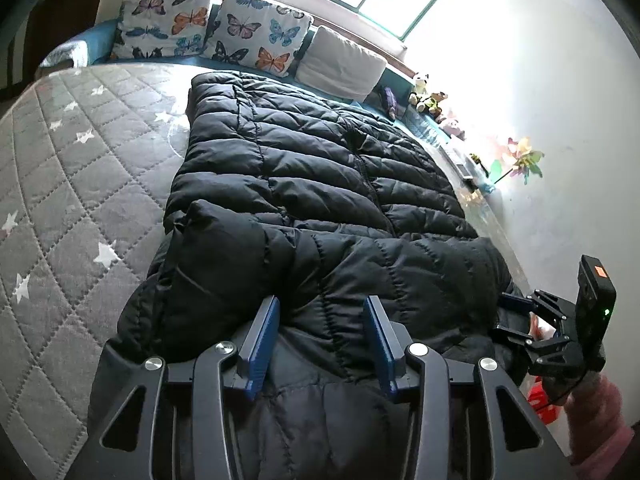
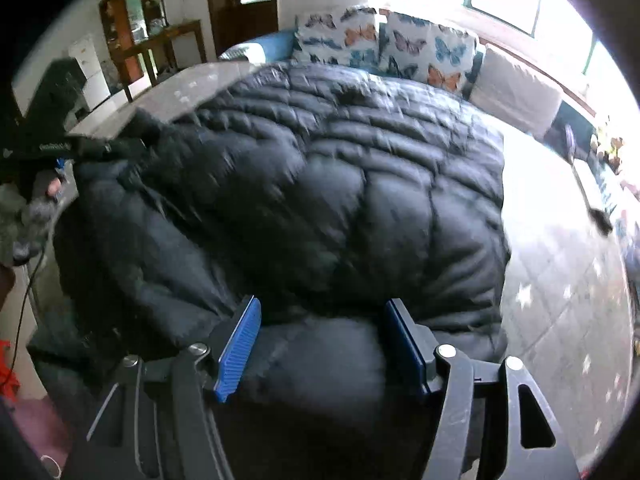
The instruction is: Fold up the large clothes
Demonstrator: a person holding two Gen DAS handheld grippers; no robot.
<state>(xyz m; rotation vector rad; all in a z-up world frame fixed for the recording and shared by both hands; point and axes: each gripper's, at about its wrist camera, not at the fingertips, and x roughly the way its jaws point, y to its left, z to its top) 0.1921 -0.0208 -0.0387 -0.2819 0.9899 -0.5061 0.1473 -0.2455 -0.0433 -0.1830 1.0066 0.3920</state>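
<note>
A black quilted puffer jacket (image 1: 312, 168) lies lengthwise on a grey star-patterned mattress (image 1: 80, 184), its near end bunched into a thick fold. My left gripper (image 1: 322, 342) sits on that near fold with the puffy fabric filling the gap between its blue pads (image 1: 262, 344). My right gripper (image 2: 322, 344) grips the same near end further right, a bulge of the jacket (image 2: 320, 168) pinched between its pads (image 2: 238, 350). In the left wrist view the right gripper (image 1: 508, 316) reaches into the jacket's right edge, held by a hand in a pink sleeve (image 1: 596, 420). The right wrist view is blurred.
Two butterfly-print pillows (image 1: 256, 36) and a white cushion (image 1: 340, 64) line the head of the bed under a window. Plush toys (image 1: 428, 96) and a pinwheel (image 1: 520, 160) stand along the white wall at right. A wooden table (image 2: 176, 40) and cabinet stand beyond the bed's left side.
</note>
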